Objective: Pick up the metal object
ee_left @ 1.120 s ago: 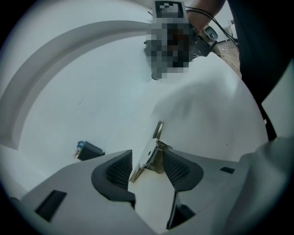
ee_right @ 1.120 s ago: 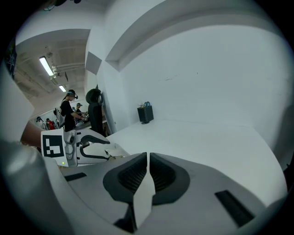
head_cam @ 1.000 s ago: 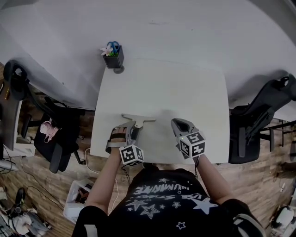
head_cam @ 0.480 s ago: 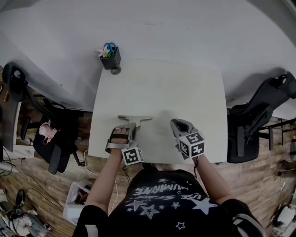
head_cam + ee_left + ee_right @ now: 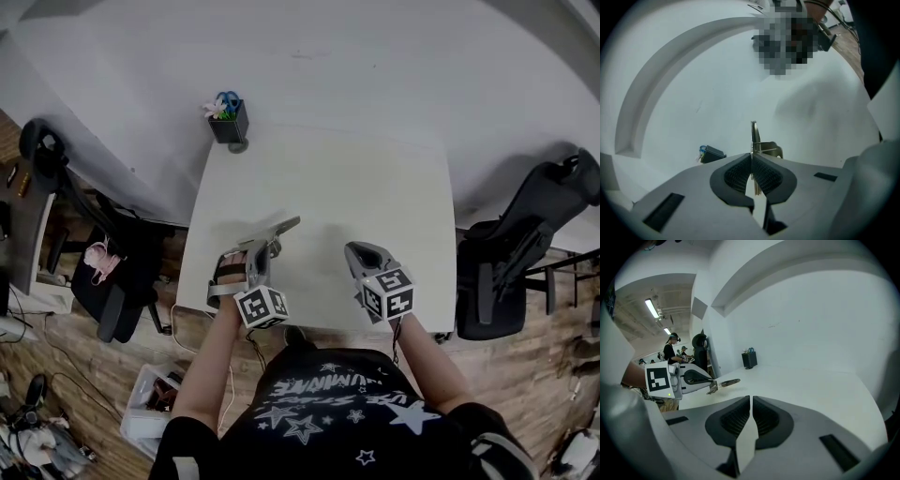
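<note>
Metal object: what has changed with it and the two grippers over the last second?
The left gripper closed its jaws on the metal object and raised it. It lay flat on the table before and now juts out tilted, apparently clear of the surface. The right gripper stayed where it was, shut and empty. The pen holder at the far corner did not move.

The only lettering I can spot is white print across the person's black shirt (image 5: 323, 394), set among white stars. It is upside down in the head view and too blurred to read. The left marker cube (image 5: 262, 307) and right marker cube (image 5: 389, 292) carry black-and-white square patterns, no letters or numbers.
</note>
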Tool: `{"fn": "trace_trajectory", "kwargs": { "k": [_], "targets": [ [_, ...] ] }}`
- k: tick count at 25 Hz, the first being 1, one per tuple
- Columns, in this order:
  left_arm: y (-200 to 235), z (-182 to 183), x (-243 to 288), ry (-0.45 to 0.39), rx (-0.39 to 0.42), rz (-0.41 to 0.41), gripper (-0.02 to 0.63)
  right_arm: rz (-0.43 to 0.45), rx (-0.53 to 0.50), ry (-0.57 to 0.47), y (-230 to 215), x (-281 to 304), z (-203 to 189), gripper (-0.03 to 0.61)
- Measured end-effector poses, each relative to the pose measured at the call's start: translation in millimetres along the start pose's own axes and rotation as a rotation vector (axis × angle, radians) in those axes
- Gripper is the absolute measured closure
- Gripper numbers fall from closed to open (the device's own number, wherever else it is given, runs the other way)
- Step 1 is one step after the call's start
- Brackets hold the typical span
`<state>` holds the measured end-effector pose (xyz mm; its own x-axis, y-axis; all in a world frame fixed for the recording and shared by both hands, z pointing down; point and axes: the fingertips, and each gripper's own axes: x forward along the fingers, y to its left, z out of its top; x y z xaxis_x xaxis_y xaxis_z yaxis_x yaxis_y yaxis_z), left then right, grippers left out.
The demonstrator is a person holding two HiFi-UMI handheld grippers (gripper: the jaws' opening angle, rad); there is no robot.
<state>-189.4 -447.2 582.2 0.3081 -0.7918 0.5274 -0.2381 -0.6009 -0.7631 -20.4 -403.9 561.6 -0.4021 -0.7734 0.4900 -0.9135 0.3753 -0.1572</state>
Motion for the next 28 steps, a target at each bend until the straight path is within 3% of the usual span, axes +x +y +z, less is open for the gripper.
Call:
{"fn": "trace_trajectory", "kwargs": {
  "k": [5, 12, 21, 28],
  "targets": [
    [3.8, 18.9, -28.6, 0.005, -0.113, 0.031, 0.588, 0.029, -0.019, -0.025, -0.2, -17.8, 1.9, 0.529],
    [-5.5, 32.1, -67.8, 0.034, -0.347, 0.054, 0.588, 0.099, -0.021, -0.063, 1.9, -43.7, 3.7, 0.529],
    [-24.9, 42.4, -123.4, 0.044, -0.769, 0.073, 0.589, 0.189, -0.068, -0.077, 7.5, -83.0, -2.6, 0.529],
    [-58.9, 52.1, -172.0, 0.066, -0.914, 0.126, 0.589, 0.267, -0.119, -0.066, 19.1, -117.1, -24.5, 0.529]
  ]
}}
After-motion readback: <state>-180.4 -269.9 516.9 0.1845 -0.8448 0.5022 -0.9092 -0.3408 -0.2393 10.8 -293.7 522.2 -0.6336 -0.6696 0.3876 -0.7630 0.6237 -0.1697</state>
